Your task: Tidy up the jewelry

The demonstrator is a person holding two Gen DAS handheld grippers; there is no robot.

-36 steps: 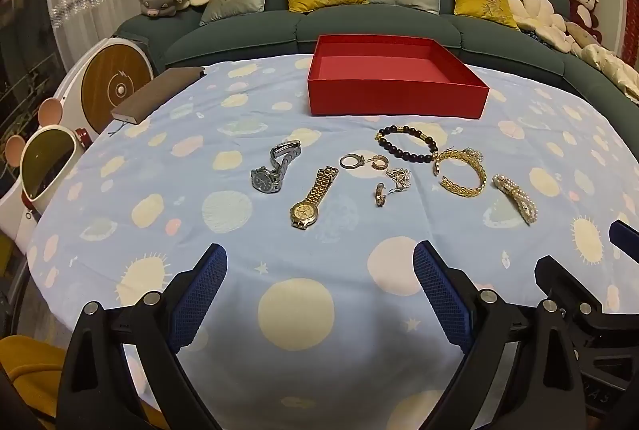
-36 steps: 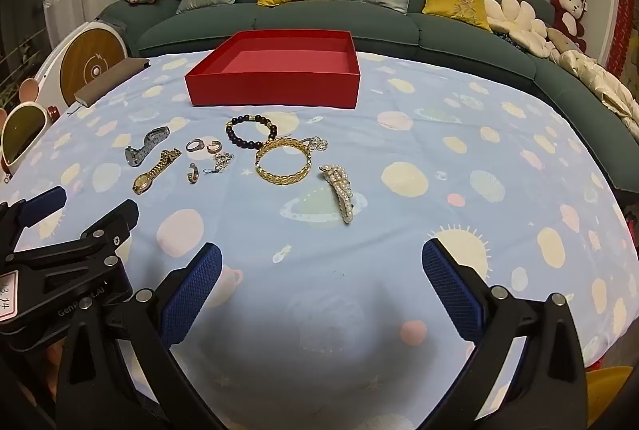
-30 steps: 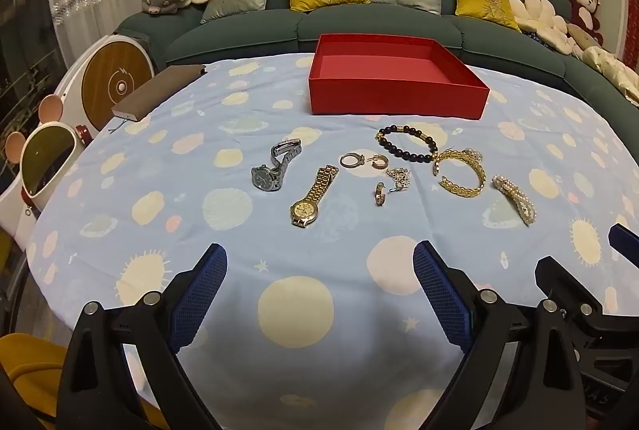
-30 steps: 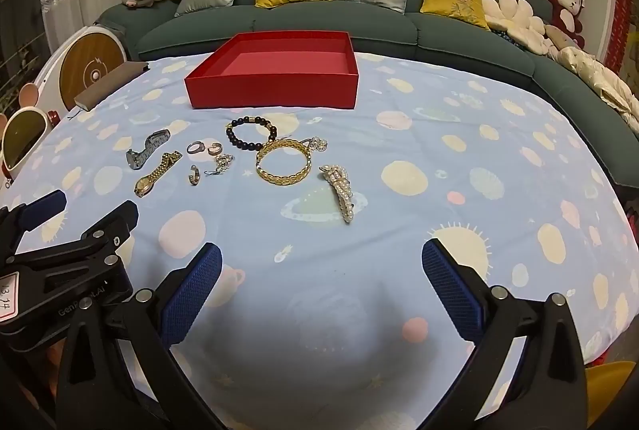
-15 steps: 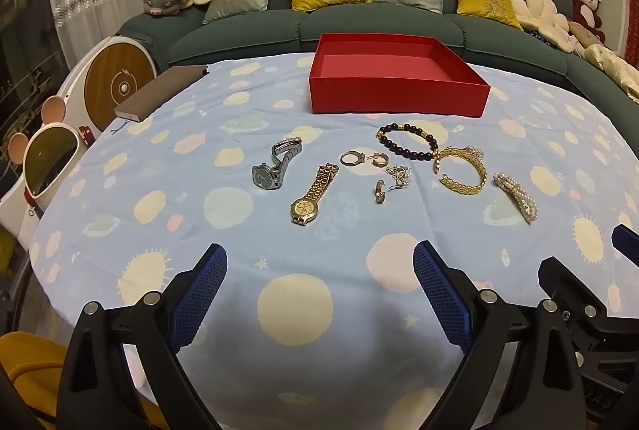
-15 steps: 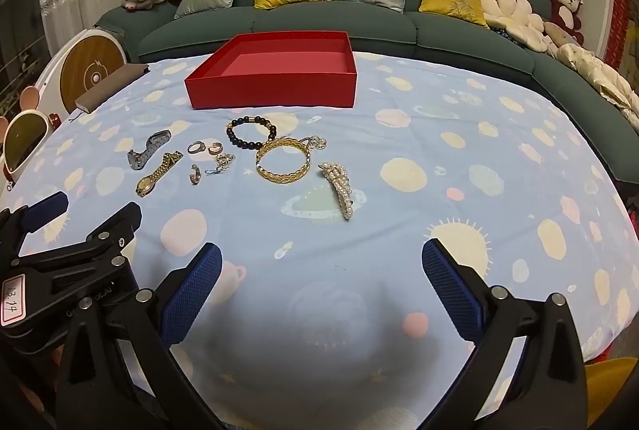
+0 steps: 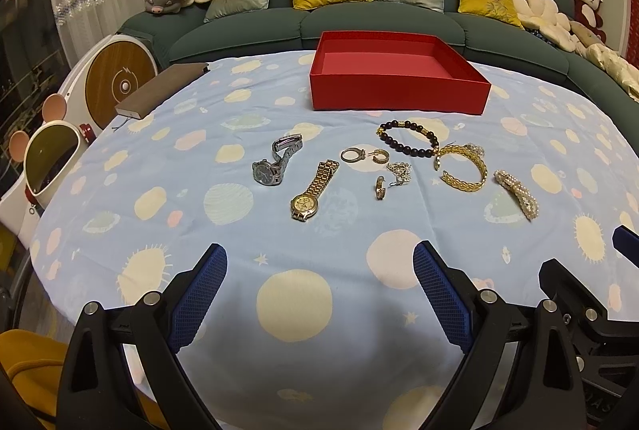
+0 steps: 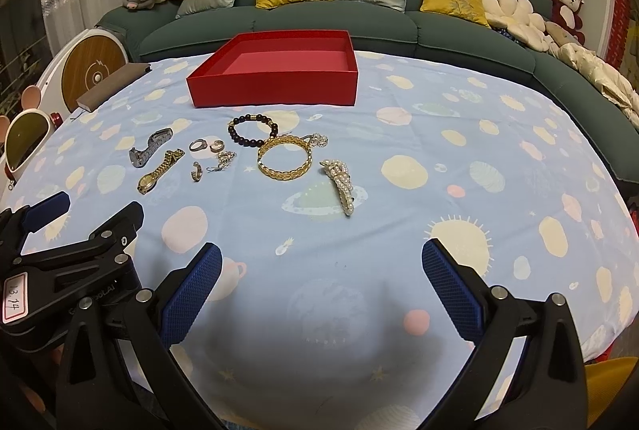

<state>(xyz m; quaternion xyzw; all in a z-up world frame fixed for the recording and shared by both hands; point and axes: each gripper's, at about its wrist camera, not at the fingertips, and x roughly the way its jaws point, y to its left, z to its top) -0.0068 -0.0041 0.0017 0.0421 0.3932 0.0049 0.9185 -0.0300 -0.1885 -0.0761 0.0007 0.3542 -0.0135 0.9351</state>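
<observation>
An empty red box [image 7: 399,90] [image 8: 275,86] stands at the far side of the table. In front of it lie a silver watch [image 7: 275,162] [image 8: 149,148], a gold watch [image 7: 313,190] [image 8: 159,170], rings [image 7: 353,154], a dark bead bracelet [image 7: 407,140] [image 8: 251,130], a gold bangle [image 7: 463,166] [image 8: 284,162] and a pearl clip [image 7: 517,192] [image 8: 341,182]. My left gripper [image 7: 319,294] and right gripper [image 8: 321,290] are both open and empty, above the near table edge, well short of the jewelry.
A brown notebook [image 7: 159,90] lies at the table's far left edge. A green sofa [image 7: 359,14] with cushions curves behind the table. White round devices [image 7: 116,78] stand to the left. The tablecloth [image 7: 279,250] is pale blue with planets.
Both grippers have drifted very slightly; the jewelry and box have not moved.
</observation>
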